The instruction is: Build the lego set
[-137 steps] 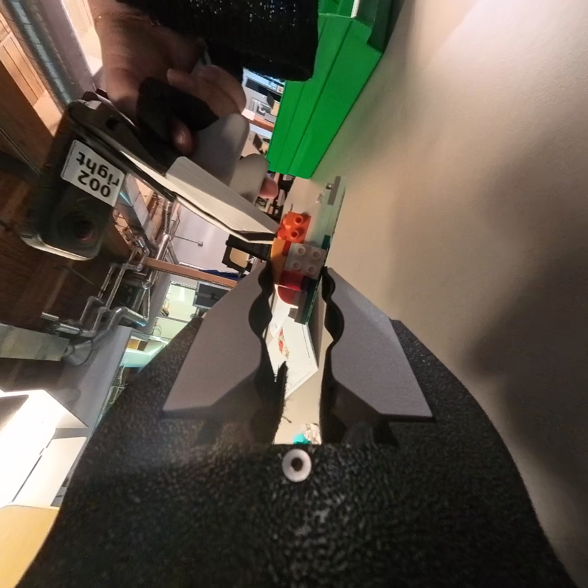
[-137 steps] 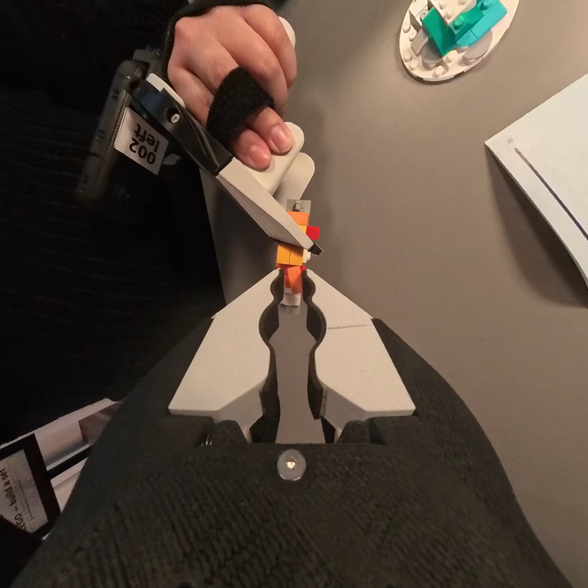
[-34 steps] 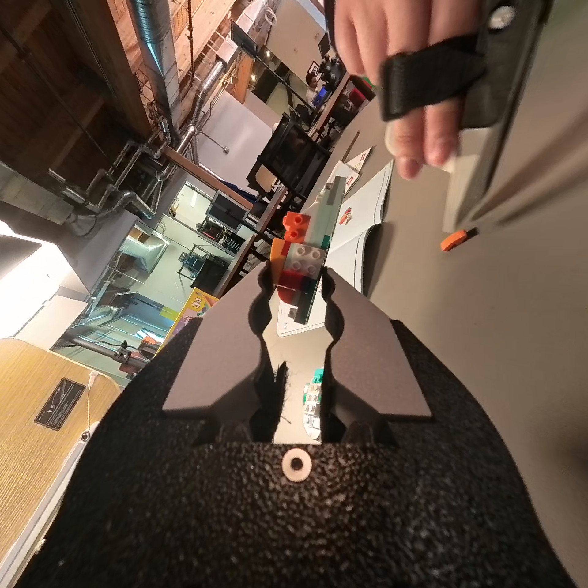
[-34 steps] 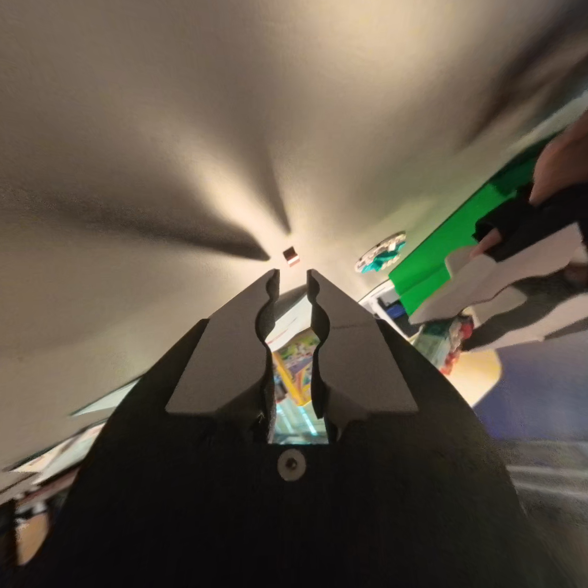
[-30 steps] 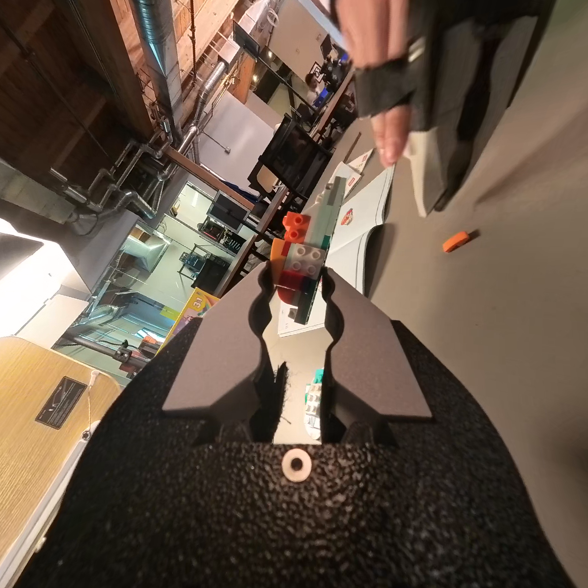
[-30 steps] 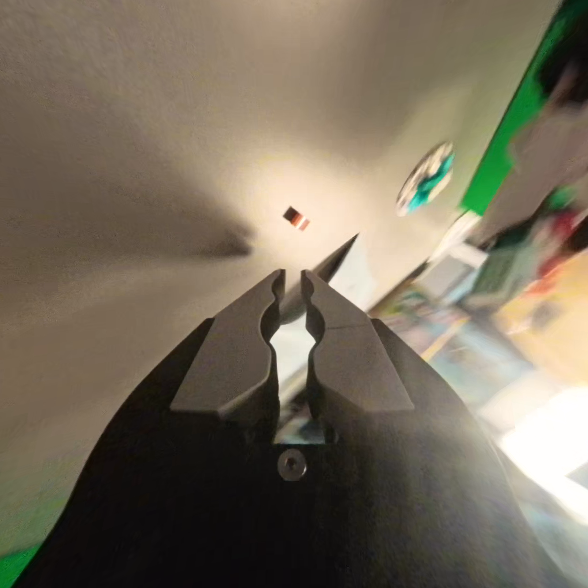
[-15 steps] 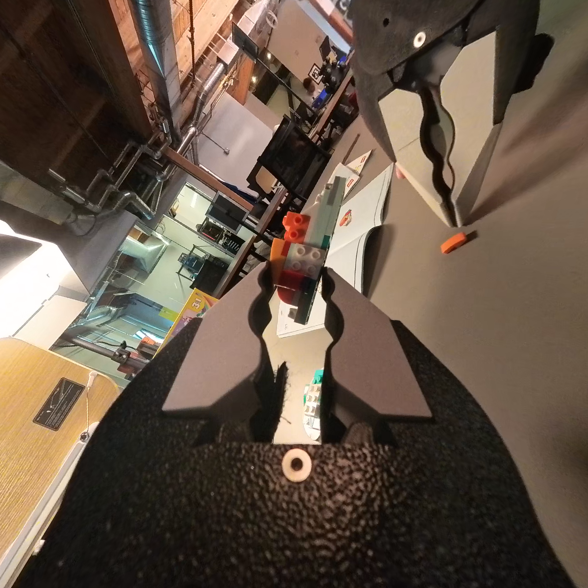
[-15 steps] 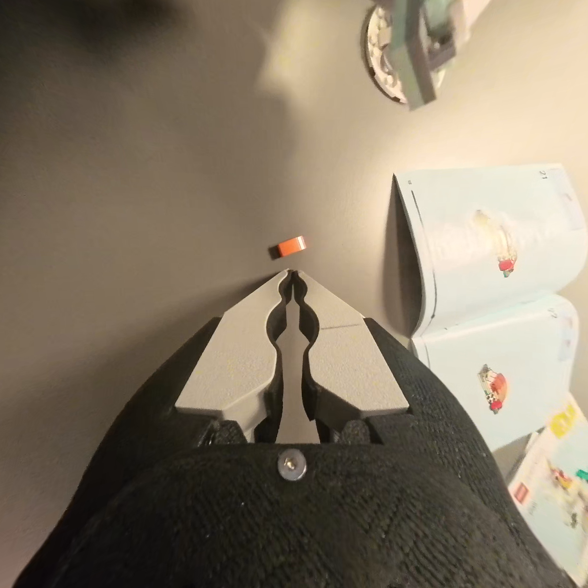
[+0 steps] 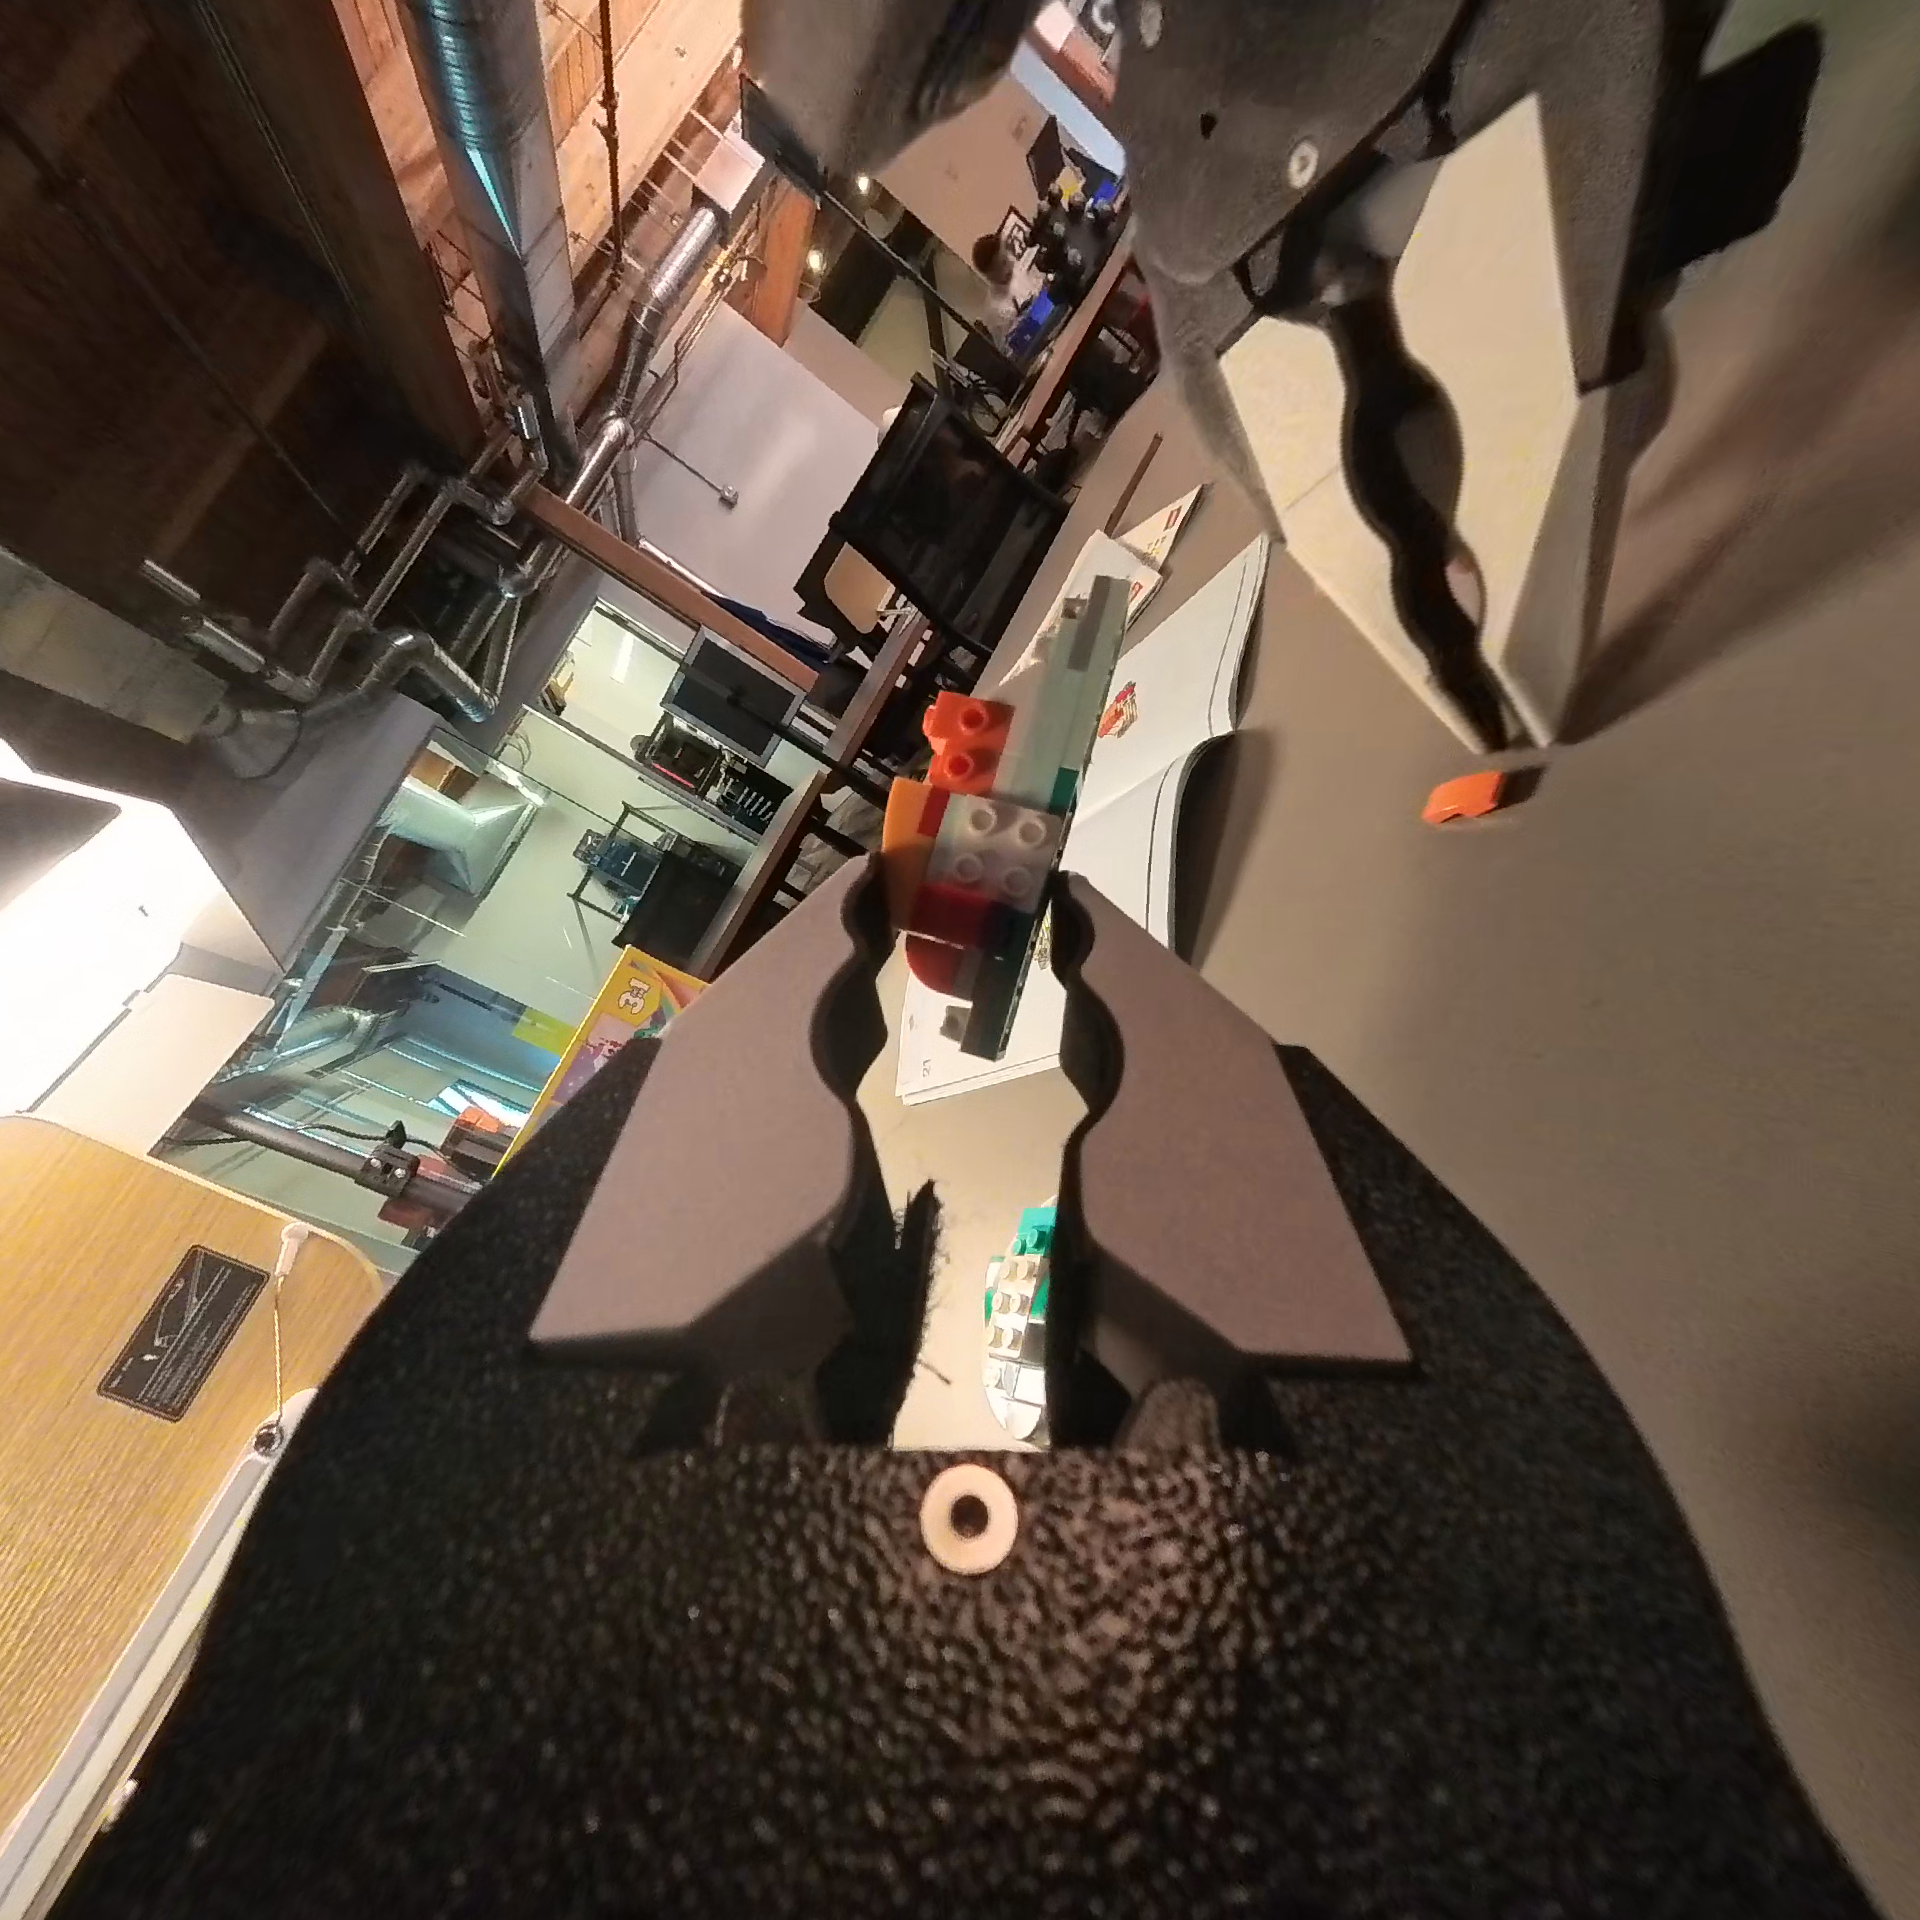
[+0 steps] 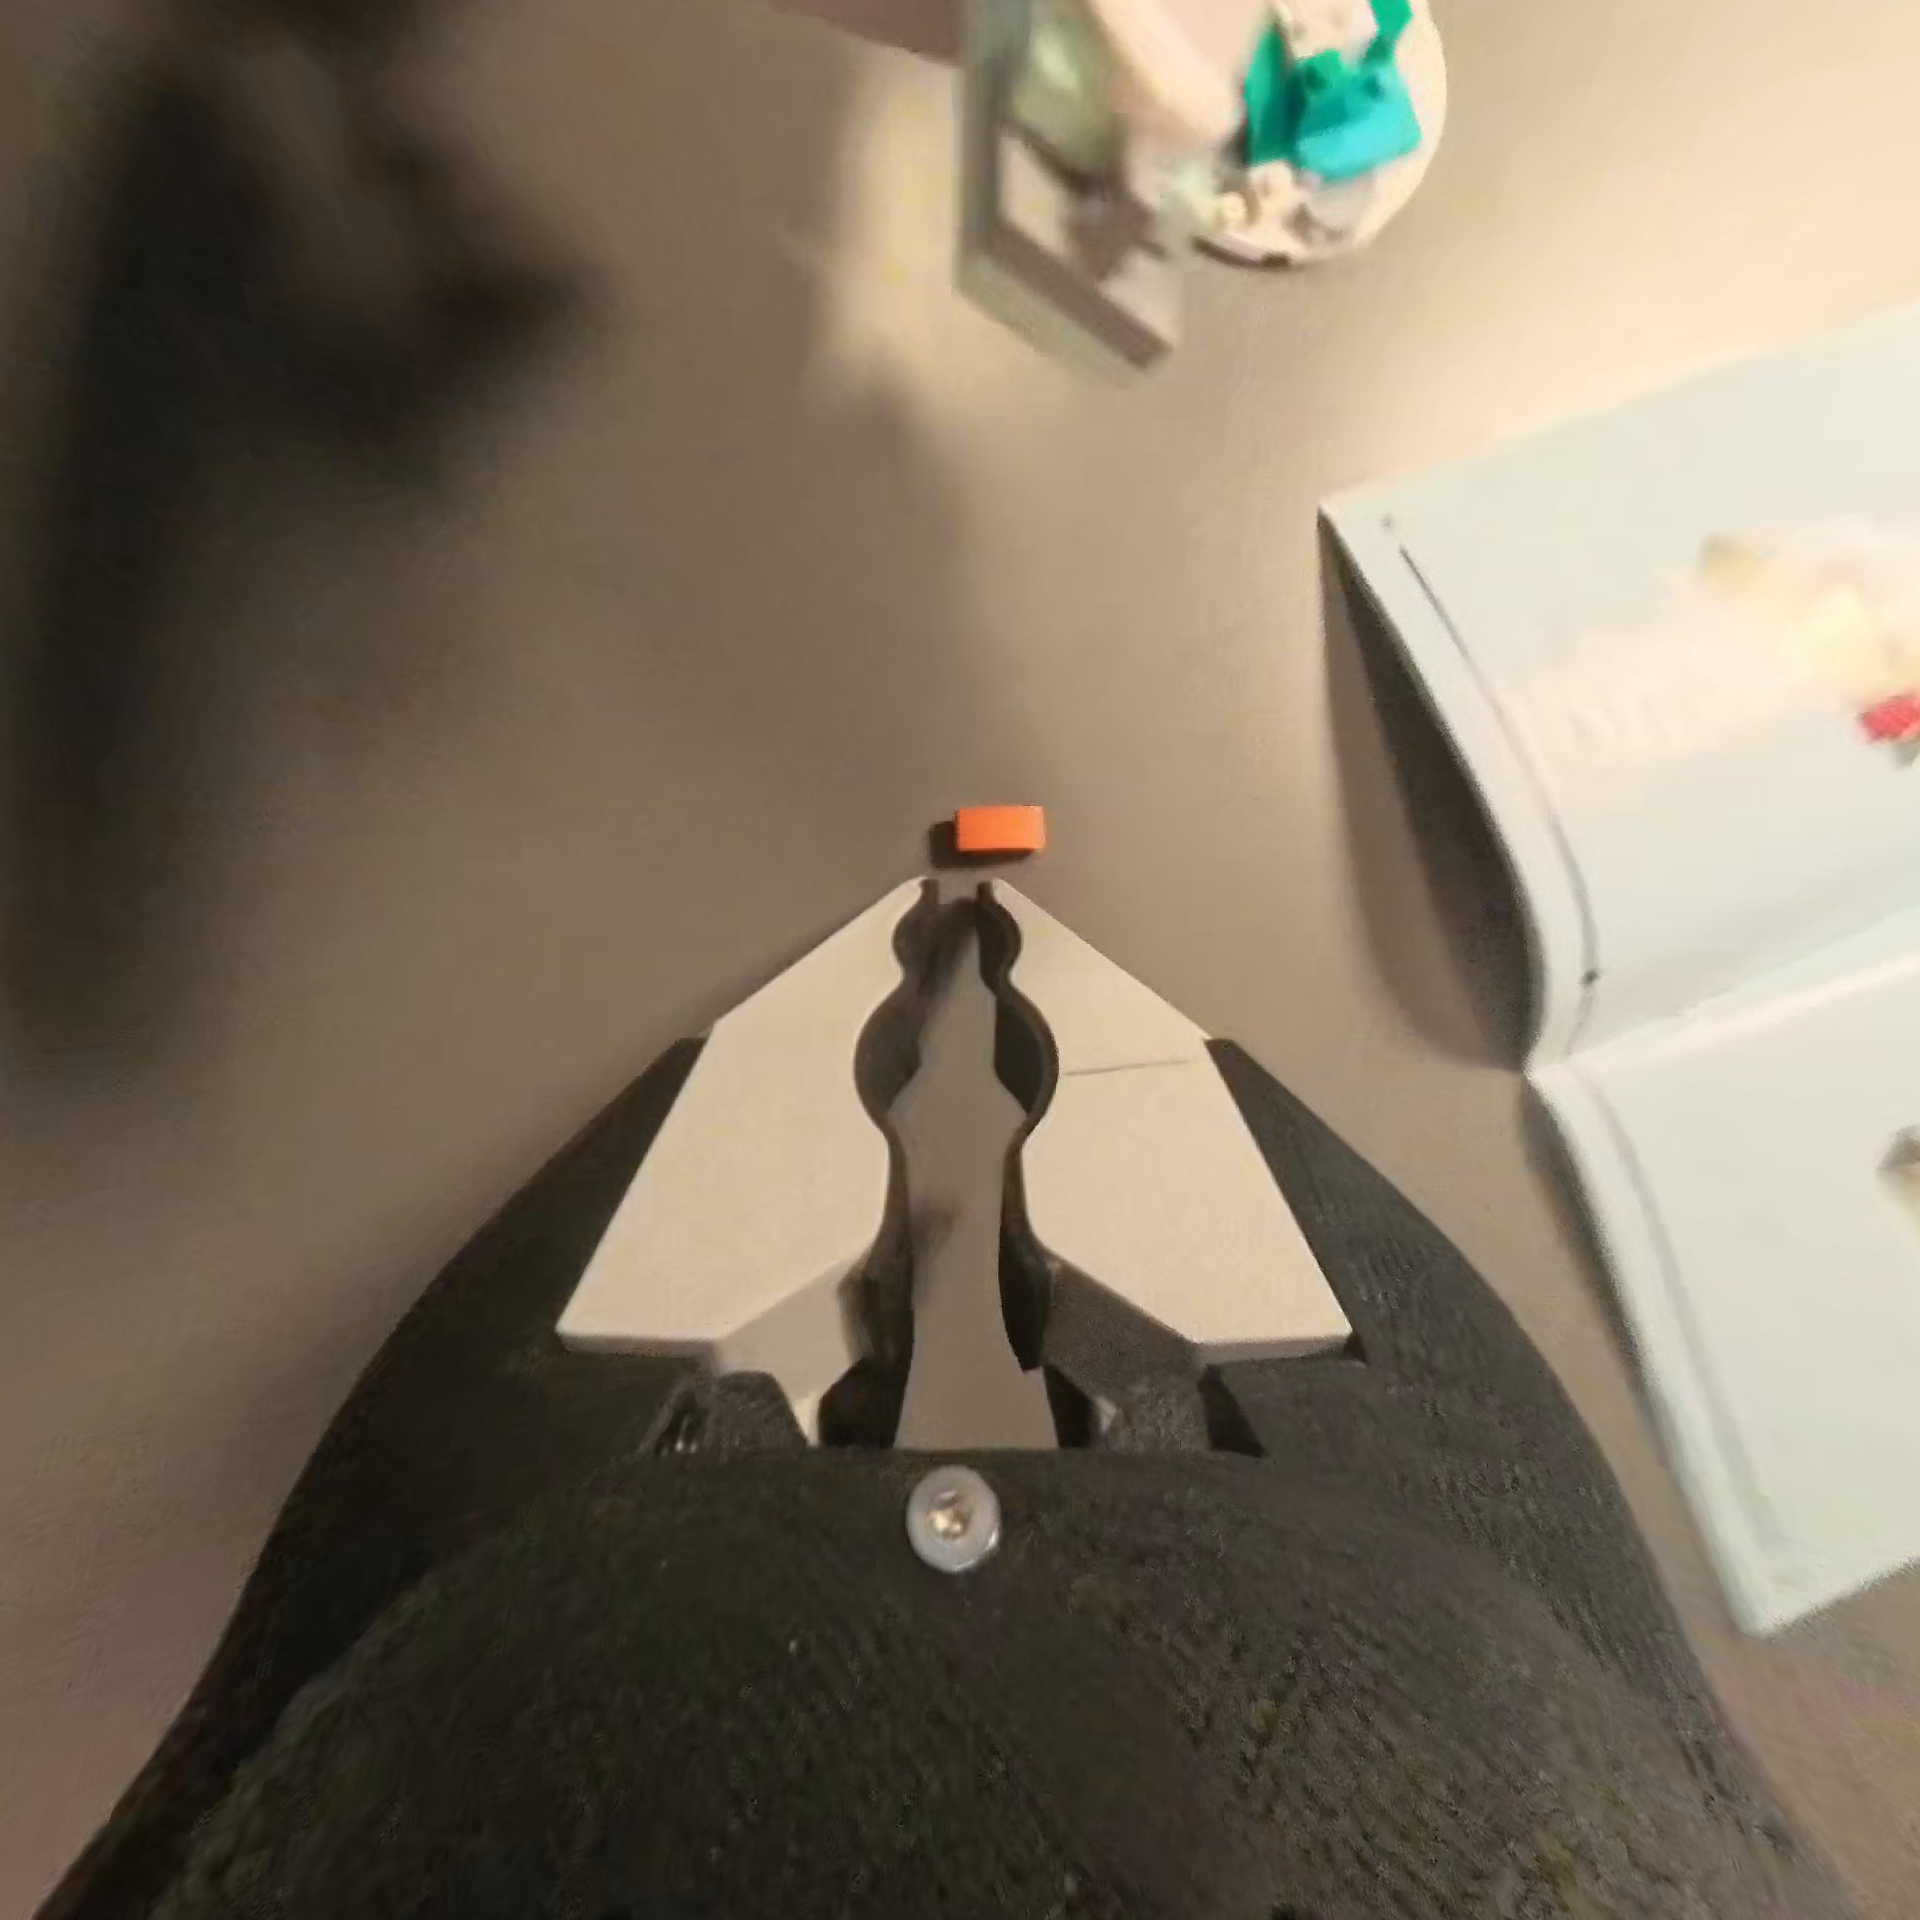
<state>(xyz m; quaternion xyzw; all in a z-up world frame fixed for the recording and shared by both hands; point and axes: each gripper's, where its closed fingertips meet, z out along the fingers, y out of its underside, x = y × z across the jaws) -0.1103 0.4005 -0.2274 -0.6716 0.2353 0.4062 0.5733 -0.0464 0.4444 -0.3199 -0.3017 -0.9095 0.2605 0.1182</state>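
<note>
My left gripper (image 9: 961,883) is shut on a lego build (image 9: 992,831) of a long grey plate with white, red and orange bricks, held above the table. A small orange piece (image 10: 1000,831) lies on the grey table (image 10: 520,727). My right gripper (image 10: 958,888) points down at it, tips just short of it, jaws parted by a narrow gap and empty. In the left wrist view the right gripper (image 9: 1496,727) stands beside the orange piece (image 9: 1463,800). The held build shows blurred at the top of the right wrist view (image 10: 1049,260).
An open instruction booklet (image 10: 1662,831) lies right of the orange piece; it also shows in the left wrist view (image 9: 1164,748). A white round plate with teal bricks (image 10: 1340,125) sits at the far side. A colourful box (image 9: 623,997) lies beyond the table's end. The left gripper's tips are roughly 12 cm from the right gripper's.
My right gripper swung down to the small orange piece, closed in on it, and its tips parted slightly from shut. My left gripper keeps holding the build still.
</note>
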